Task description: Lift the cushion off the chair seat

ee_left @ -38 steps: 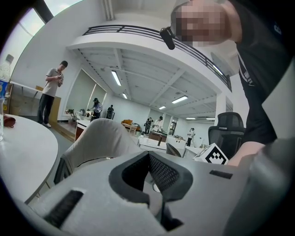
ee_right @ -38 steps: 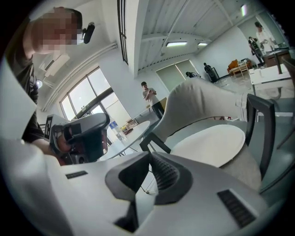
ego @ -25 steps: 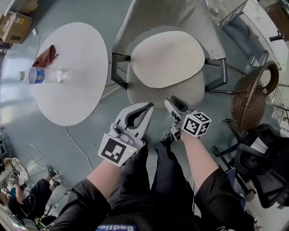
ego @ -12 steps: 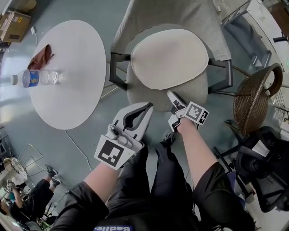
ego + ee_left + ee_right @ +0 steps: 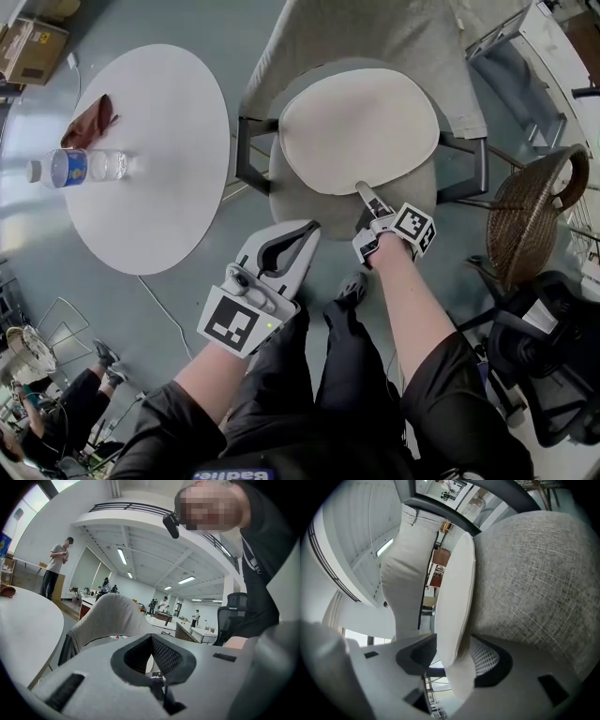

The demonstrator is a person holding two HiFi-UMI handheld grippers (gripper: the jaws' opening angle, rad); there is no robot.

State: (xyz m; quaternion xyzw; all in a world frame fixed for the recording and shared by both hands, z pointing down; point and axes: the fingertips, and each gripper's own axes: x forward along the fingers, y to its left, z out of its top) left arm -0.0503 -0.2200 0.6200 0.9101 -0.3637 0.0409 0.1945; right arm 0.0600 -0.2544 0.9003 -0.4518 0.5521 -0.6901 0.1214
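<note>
Cushion (image 5: pixel 359 129) near edge is straddled by right gripper (image 5: pixel 366 193) jaws, just opened, unclamped; firm closure is needed b4 lift; left gripper (image 5: pixel 305 230) is closed, empty.

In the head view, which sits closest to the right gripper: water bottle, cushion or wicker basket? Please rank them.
From the right gripper, whose jaws have just been opening around the edge of the cushion:
1. Cushion, at its tips.
2. Wicker basket, to the right.
3. Water bottle, far left on the round table.
</note>
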